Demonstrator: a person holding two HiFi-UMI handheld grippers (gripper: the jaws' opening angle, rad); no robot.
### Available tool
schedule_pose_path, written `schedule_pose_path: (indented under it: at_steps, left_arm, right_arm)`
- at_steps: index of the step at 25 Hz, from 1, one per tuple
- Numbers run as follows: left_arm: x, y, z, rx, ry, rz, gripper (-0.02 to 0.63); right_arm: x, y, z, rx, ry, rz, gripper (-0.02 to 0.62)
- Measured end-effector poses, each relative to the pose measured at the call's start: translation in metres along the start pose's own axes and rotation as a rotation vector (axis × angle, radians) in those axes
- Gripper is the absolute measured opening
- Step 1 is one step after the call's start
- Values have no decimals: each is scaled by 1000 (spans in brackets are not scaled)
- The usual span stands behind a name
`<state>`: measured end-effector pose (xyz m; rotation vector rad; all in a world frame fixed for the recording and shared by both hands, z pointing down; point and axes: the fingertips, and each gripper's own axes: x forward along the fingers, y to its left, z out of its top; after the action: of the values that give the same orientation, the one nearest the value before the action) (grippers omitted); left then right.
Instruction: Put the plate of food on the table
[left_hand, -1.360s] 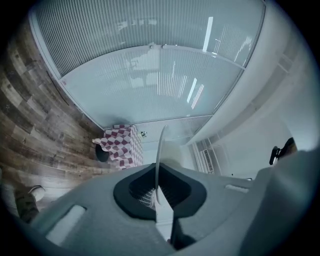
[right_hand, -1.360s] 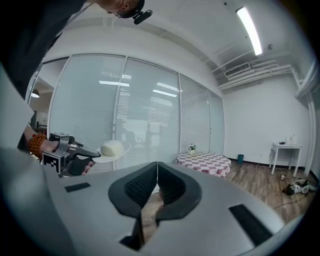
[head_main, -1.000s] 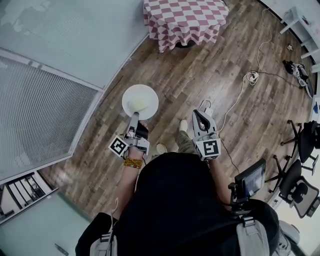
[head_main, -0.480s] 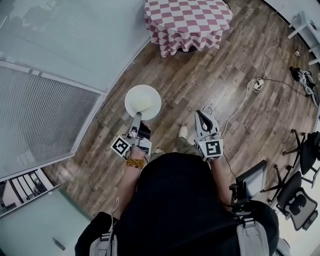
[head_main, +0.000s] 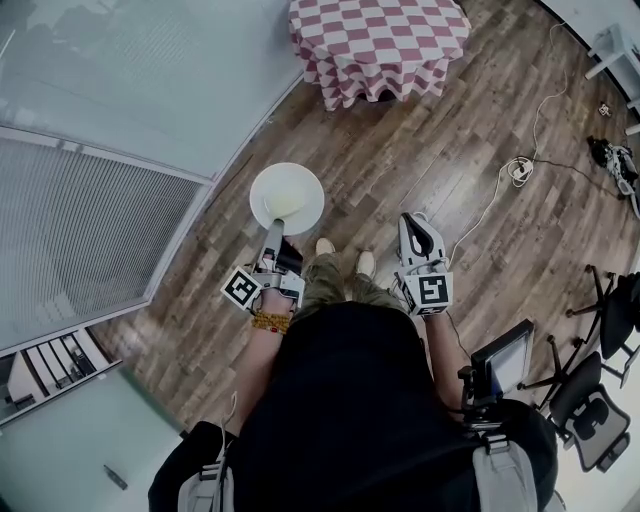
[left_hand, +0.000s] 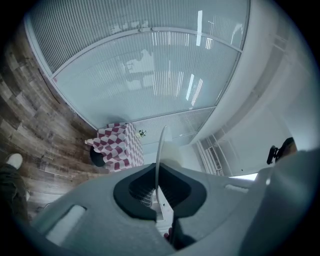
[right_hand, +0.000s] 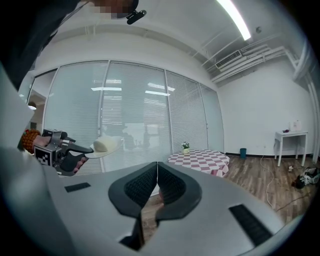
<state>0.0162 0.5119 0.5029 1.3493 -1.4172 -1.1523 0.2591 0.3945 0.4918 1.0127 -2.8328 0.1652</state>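
Wood floor (head_main: 430, 170); left gripper (head_main: 274, 230) clamps plate (head_main: 302, 184); right gripper (head_main: 415, 224) closed, empty, its view shows food (right_hand: 104, 144).

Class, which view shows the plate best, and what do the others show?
The head view: the whole round plate from above. The left gripper view shows only its rim edge-on between the fingers; the right gripper view shows it small, side-on.

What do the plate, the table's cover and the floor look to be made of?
Plate: probably ceramic or melamine; plain white, smooth, with a thin rim.
Table cover: cloth; red-and-white checks, hanging in folds.
Floor: wood or wood-look laminate; brown grained planks with a slight sheen.
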Motion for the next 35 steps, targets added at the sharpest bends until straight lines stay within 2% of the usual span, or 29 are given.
schedule_pose_path:
  at_steps: [6, 11, 15, 19, 29, 35]
  left_arm:
    - [14, 12, 9, -25, -10, 1, 14]
    - [51, 31, 17, -52, 21, 1, 14]
    - [88, 30, 24, -69, 47, -20, 14]
    - [126, 30, 38, -80, 63, -32, 14]
    - [210, 37, 84, -100, 70, -37, 14]
    - [245, 39, 110, -112, 84, -32, 14]
  right_arm:
    - [15, 1, -2, -11, 14, 9, 11]
    - [34, -14, -1, -26, 29, -32, 11]
    - [52, -31, 8, -32, 37, -66, 11]
    - [83, -43, 20, -37, 42, -81, 11]
    - [174, -54, 56, -60, 38, -58, 11]
    - [225, -60, 72, -57, 31, -68, 11]
